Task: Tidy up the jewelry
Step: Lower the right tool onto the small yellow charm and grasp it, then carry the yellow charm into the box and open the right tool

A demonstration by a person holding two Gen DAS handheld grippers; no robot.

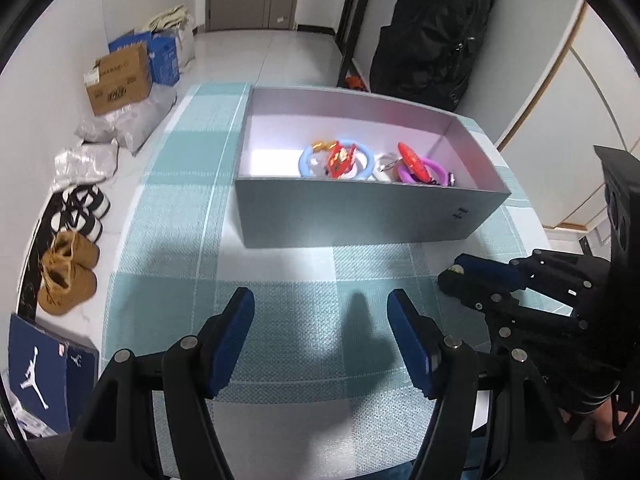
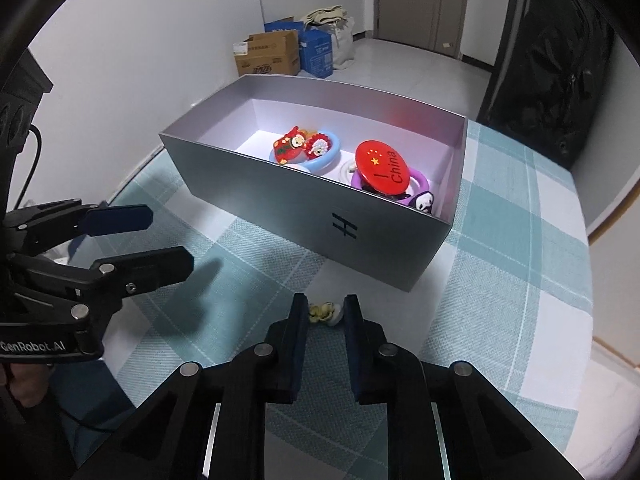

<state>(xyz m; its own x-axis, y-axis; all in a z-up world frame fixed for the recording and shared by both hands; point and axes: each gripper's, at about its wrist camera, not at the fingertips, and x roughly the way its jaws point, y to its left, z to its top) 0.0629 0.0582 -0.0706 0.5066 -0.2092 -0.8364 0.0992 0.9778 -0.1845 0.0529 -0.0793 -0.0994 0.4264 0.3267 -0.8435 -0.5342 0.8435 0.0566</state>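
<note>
Right gripper (image 2: pixel 325 312) had its jaws drawn in around a small yellowish trinket (image 2: pixel 323 313) lying on the checked tablecloth (image 2: pixel 500 240), just in front of the grey box (image 2: pixel 304 216); whether the pads pressed it could not be told. Left gripper (image 1: pixel 320 312) stood spread and empty over the cloth. Box held a red badge (image 2: pixel 382 168) and rings. Trinket judged light, hard, lumpy and prone to slip; best pinched across its widest middle, gently.
</note>
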